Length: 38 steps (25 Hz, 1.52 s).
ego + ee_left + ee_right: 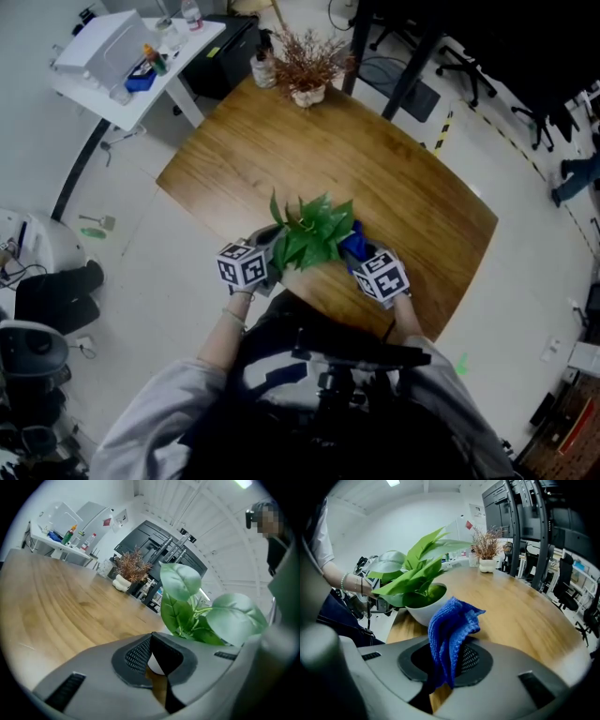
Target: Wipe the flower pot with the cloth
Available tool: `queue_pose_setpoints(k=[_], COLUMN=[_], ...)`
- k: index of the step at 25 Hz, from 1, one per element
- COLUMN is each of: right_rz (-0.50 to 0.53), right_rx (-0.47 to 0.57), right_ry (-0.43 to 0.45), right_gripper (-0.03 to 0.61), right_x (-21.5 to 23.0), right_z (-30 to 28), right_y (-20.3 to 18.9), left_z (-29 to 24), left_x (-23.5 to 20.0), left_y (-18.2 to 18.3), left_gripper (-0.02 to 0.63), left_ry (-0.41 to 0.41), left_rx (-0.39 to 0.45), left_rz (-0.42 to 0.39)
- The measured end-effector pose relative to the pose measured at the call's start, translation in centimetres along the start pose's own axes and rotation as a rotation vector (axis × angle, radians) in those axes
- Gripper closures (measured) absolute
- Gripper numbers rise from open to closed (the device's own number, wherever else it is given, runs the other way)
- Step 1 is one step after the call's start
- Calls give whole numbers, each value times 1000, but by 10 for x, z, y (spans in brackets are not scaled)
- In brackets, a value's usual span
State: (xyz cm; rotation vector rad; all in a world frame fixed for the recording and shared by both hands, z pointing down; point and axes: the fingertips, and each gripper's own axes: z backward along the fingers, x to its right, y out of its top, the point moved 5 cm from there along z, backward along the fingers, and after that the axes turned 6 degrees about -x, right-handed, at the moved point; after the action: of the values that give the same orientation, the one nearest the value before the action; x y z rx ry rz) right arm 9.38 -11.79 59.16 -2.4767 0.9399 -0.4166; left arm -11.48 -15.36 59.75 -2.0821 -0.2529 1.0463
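Wooden worktop (412, 197) fills the middle of the head view. Near its lower edge, the green leaves (309, 234) of the plant spread wide and hide the pot beneath them. My left gripper (272, 246) sits just left of the leaves and my right gripper (358, 253) just right of them. A blue cloth (353, 239) shows between the right one and the foliage. A dried plant (307, 66) stands well apart at the worktop's top edge.

In the left gripper view, my jaws are drawn almost together, with the pads meeting at their tips. A patch of the white flower pot (155, 665) is pinched in the narrow gap at bottom centre. The leaves rise right behind it, across the right half of the frame.

In the right gripper view, my jaws are closed on the cloth, which bunches upward from between them at lower centre. Its top fold lies just in front of the pot's white wall, but I cannot tell whether it touches. The pot stands upright on the worktop, left of centre. At the left edge, a hand (347, 581) with a bead bracelet is at the pot's far side.
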Motion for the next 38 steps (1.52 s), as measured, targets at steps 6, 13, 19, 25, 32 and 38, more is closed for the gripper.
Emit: queue_pose_setpoints(k=[6,13,19,25,32,38], right_rz=[75,213,241,249,183,139], right_rx=[65,84,47,-41,-74,-59], right_ry=[-11,104,94,69,55,46], right_gripper=[495,495,495,496,495,495], right_x=[22,6,-10,-26,-35,-20], right_z=[3,-4,-3,-3,-12,-4], right_y=[23,39,27,5,-8,-10], left_z=[8,2,-9,-26,-34,-11], left_x=[14,16,8,5,-1,-17], left_y=[-11,-7,4,7,8,11], left_gripper=[610,610,610,609,609,609], left_ry=[-23,-26,-29,-56,-35,41], left_rx=[20,13,10,-35,-45,18], left_rz=[12,-3,-7,-13,-13,12])
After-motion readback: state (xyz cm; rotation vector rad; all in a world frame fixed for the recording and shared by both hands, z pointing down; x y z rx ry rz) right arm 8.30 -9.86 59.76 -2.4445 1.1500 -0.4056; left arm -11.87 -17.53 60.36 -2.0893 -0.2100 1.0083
